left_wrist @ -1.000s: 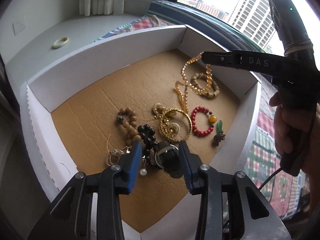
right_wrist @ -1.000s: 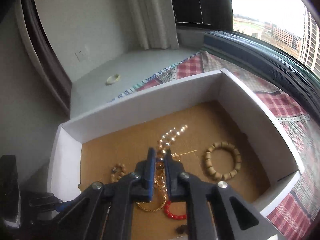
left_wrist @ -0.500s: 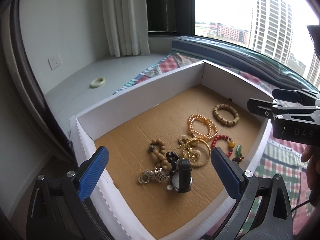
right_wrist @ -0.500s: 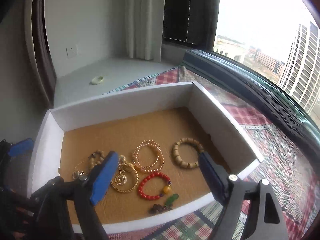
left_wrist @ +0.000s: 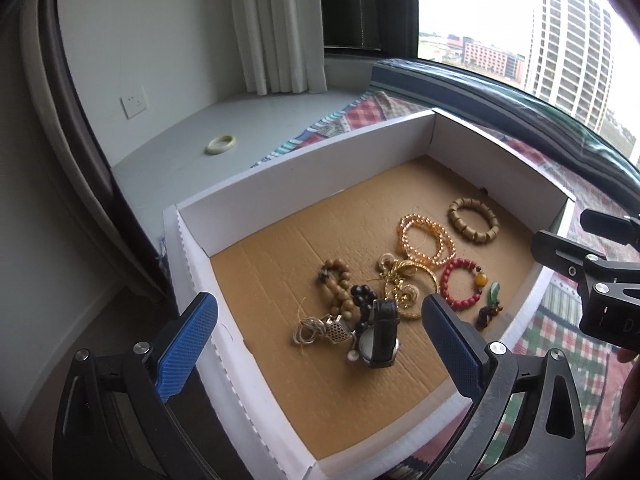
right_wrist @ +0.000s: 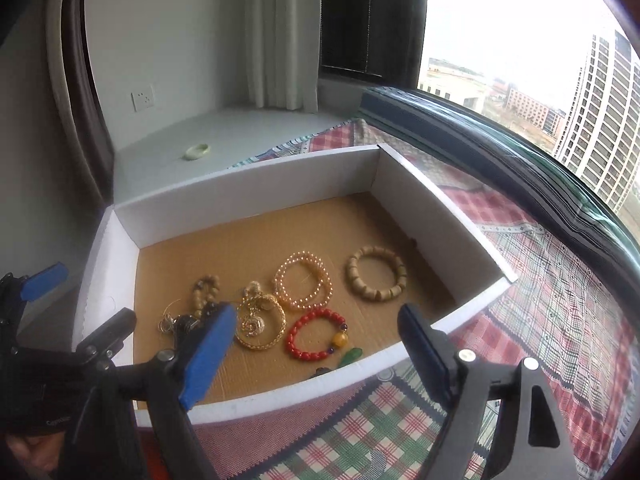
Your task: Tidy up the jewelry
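My left hand-held gripper [left_wrist: 316,322] and right hand-held gripper [right_wrist: 316,334] both hang spread wide and empty above the white box [left_wrist: 304,168]. On its cardboard floor lie the wooden bracelet [right_wrist: 376,278], pearl bracelet [right_wrist: 303,287], red bracelet [right_wrist: 316,339] and watch [left_wrist: 380,338], loosely grouped.

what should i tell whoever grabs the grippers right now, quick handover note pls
Left gripper: open, holding nothing, above the box's near-left corner.
Right gripper: open, holding nothing, over the box's near wall.
In the cardboard box: wooden bead bracelet, pearl bracelet and red bead bracelet each lie separate. Gold pendant hoop, wristwatch, dark and tan bead strands and a small mesh charm sit tangled together.
A pale jade bangle lies outside on the window ledge.
Left: untangle the cluster, bring in the bangle.
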Tool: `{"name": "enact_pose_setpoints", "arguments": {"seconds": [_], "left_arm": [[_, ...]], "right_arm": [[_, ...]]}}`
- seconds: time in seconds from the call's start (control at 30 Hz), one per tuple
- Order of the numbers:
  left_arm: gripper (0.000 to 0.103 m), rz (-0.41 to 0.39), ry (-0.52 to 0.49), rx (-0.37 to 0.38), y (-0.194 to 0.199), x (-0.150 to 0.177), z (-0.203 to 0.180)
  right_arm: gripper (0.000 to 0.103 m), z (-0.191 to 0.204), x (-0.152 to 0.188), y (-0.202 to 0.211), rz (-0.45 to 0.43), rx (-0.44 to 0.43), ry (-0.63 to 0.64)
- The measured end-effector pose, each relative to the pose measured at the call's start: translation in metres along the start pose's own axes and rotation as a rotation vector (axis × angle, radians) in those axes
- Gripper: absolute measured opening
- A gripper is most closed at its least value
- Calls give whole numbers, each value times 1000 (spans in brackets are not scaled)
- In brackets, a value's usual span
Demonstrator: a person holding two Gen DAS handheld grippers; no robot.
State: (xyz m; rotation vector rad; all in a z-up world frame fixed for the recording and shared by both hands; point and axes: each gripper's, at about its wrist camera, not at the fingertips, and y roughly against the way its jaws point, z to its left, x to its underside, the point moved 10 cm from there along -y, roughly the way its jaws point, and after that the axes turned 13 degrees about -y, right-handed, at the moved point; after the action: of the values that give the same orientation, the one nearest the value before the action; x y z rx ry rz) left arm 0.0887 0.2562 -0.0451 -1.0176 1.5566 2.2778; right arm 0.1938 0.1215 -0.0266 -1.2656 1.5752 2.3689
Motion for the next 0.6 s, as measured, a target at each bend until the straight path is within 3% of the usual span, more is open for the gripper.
{"name": "enact_pose_setpoints", "arguments": {"seconds": [0.13, 0.4, 0.6], "left_arm": [[102, 14, 27, 5, -4, 2, 7], [102, 26, 42, 9, -8, 6, 16], [102, 60, 44, 18, -20, 12, 17]], "right_arm": [[84, 5, 8, -3, 38, -9, -7], [84, 7, 19, -14, 80, 64, 18], [84, 20, 30, -19, 117, 52, 42]]}}
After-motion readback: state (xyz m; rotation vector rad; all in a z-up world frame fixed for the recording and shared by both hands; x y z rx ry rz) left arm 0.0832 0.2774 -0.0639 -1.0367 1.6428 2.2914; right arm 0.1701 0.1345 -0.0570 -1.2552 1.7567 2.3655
